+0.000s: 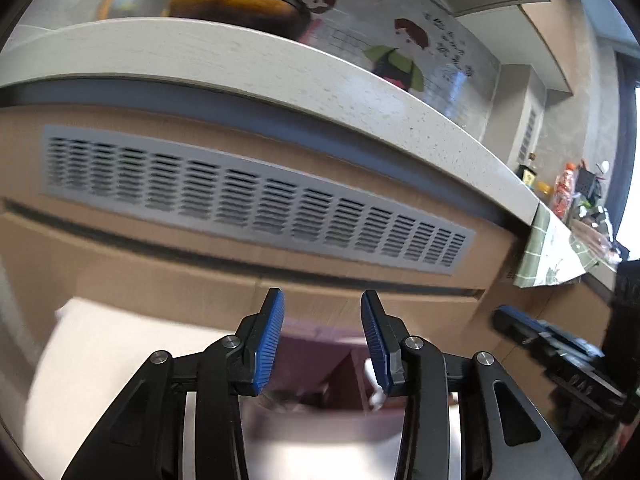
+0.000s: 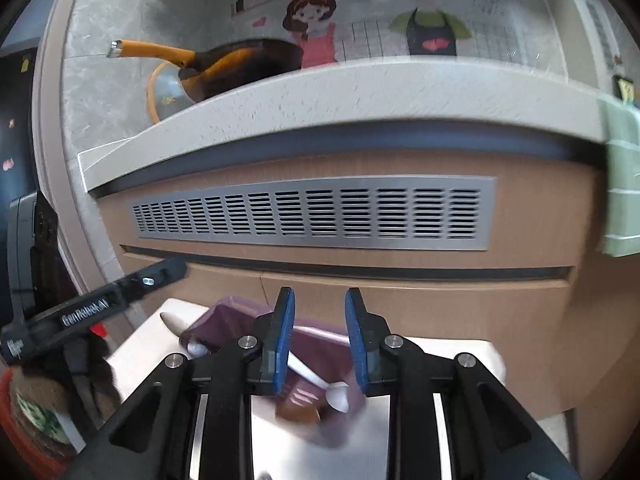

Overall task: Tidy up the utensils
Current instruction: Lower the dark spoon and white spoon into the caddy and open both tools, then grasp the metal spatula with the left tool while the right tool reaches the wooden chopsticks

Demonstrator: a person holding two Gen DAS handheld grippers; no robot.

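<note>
A purple utensil tray lies on a white surface in front of the cabinet. A white plastic spoon lies in it, beside a brown utensil. A metal spoon rests at the tray's left edge. My right gripper is open and empty above the tray. My left gripper is open and empty above the same tray, where a white utensil shows blurred. The left gripper's body also shows in the right wrist view.
A wooden cabinet front with a grey vent grille stands just behind the tray, under a pale countertop. A dark wok with an orange handle sits on the counter. A green cloth hangs at right.
</note>
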